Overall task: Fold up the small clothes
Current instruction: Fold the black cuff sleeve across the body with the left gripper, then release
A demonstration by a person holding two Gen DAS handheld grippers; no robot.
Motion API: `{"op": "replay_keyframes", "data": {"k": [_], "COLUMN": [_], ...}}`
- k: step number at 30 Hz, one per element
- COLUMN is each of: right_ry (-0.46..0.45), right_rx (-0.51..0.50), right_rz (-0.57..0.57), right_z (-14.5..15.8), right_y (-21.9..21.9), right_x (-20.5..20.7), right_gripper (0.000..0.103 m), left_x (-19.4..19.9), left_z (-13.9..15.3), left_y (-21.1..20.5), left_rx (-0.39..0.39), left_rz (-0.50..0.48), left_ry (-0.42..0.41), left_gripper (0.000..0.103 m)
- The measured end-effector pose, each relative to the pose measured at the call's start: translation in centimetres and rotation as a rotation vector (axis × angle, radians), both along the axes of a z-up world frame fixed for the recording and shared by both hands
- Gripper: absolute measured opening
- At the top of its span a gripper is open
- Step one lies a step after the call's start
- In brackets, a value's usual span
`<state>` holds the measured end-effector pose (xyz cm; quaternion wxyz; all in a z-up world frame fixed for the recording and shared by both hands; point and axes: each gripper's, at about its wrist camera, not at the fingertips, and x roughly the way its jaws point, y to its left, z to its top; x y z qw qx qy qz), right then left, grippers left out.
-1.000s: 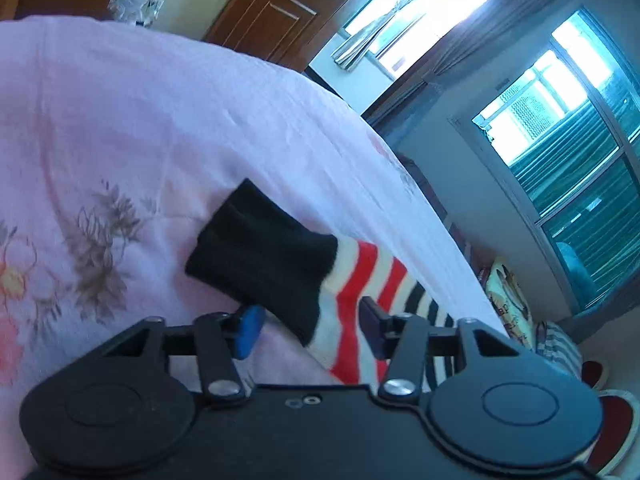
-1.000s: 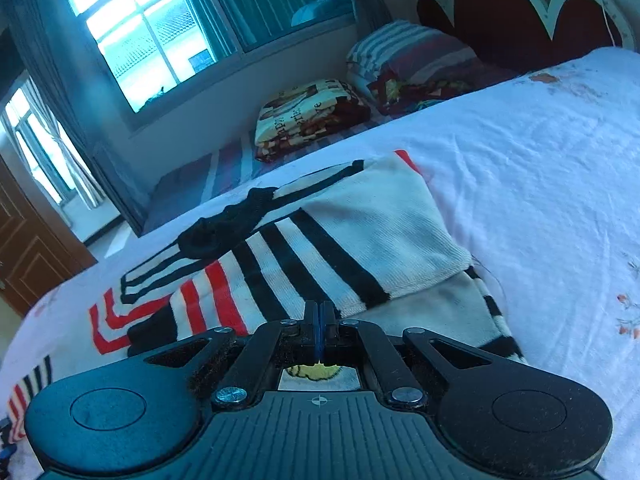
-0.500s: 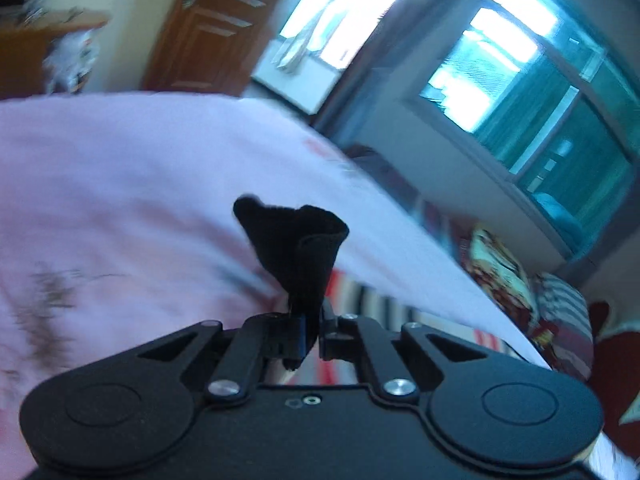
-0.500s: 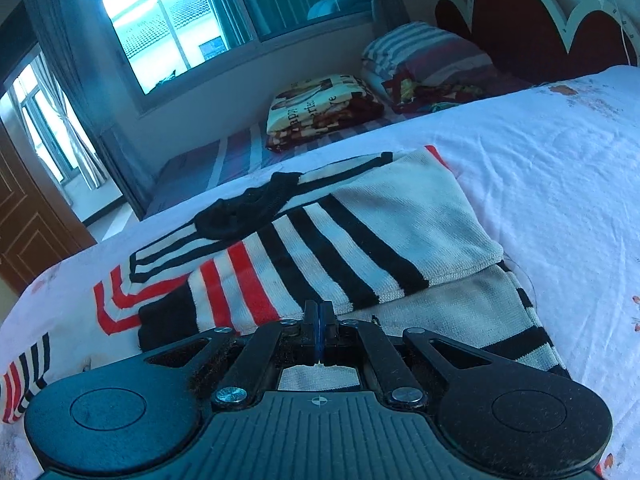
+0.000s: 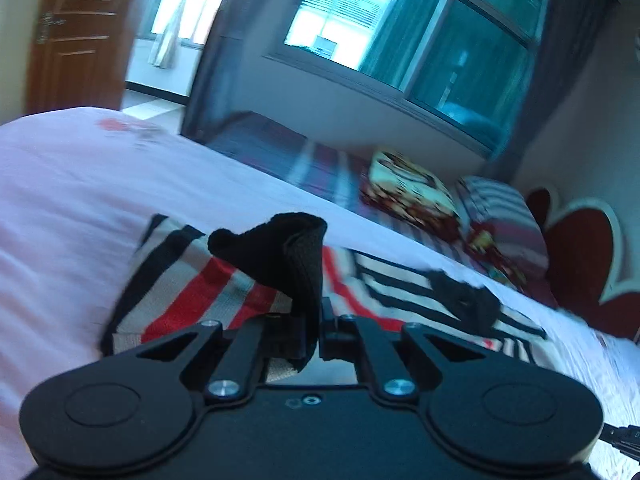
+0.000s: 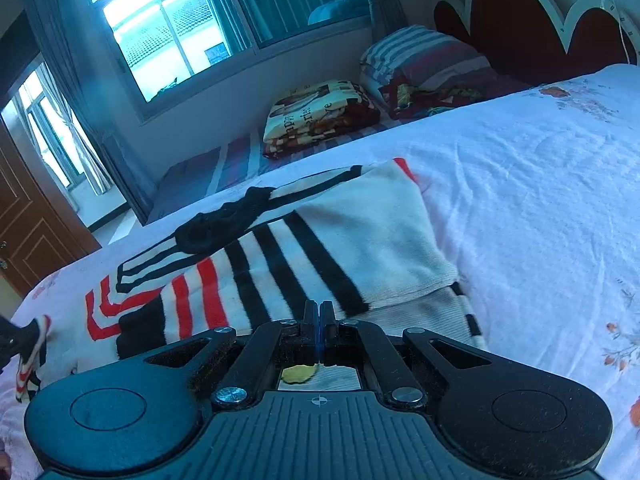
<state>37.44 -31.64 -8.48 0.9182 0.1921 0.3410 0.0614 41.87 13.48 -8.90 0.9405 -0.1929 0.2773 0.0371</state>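
Note:
A small striped sweater (image 6: 304,256), white with black and red bands, lies on the pink bedsheet (image 6: 540,200); its right side is folded over. It also shows in the left wrist view (image 5: 192,280). My left gripper (image 5: 316,320) is shut on the black sleeve cuff (image 5: 280,248) and holds it up above the sweater. My right gripper (image 6: 319,320) is shut with nothing visible between its fingers, low over the sweater's near edge. The black collar (image 6: 224,220) lies at the far side. The lifted sleeve shows at the far left of the right wrist view (image 6: 28,356).
A folded patterned blanket (image 6: 320,116) and a striped pillow (image 6: 424,60) lie on a second bed beyond. A red headboard (image 6: 532,28) stands at the right. Windows (image 6: 168,28) and a wooden door (image 6: 24,232) are behind. Bare sheet spreads to the right.
My left gripper closed on the black sleeve cuff, lifted it and swung right over the sweater. My right gripper stayed shut and barely moved.

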Motion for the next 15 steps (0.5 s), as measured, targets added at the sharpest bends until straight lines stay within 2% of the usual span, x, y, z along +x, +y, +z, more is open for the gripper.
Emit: {"op": "replay_keyframes", "data": {"k": [3, 8, 12, 15], "right_ry": [-0.006, -0.008, -0.002, -0.003], "right_rx": [0.010, 0.025, 0.026, 0.030], "right_rz": [0.006, 0.006, 0.003, -0.009], "right_z": [0.0, -0.5, -0.9, -0.9], "right_y": [-1.5, -3.7, -5.3, -6.6], "right_x": [0.1, 0.4, 0.5, 0.3], "right_gripper": [0.000, 0.000, 0.000, 0.000], "left_x": [1.2, 3.6, 4.4, 5.1], "left_z": [0.1, -0.5, -0.8, -1.6], "left_y": [-3.6, -9.3, -14.2, -17.5], "left_rx": [0.032, 0.143, 0.217, 0.261], "left_rz": [-0.057, -0.188, -0.289, -0.355], "left_ry": [0.000, 0.049, 0.036, 0.056], "left_gripper": [0.005, 0.005, 0.005, 0.005]}}
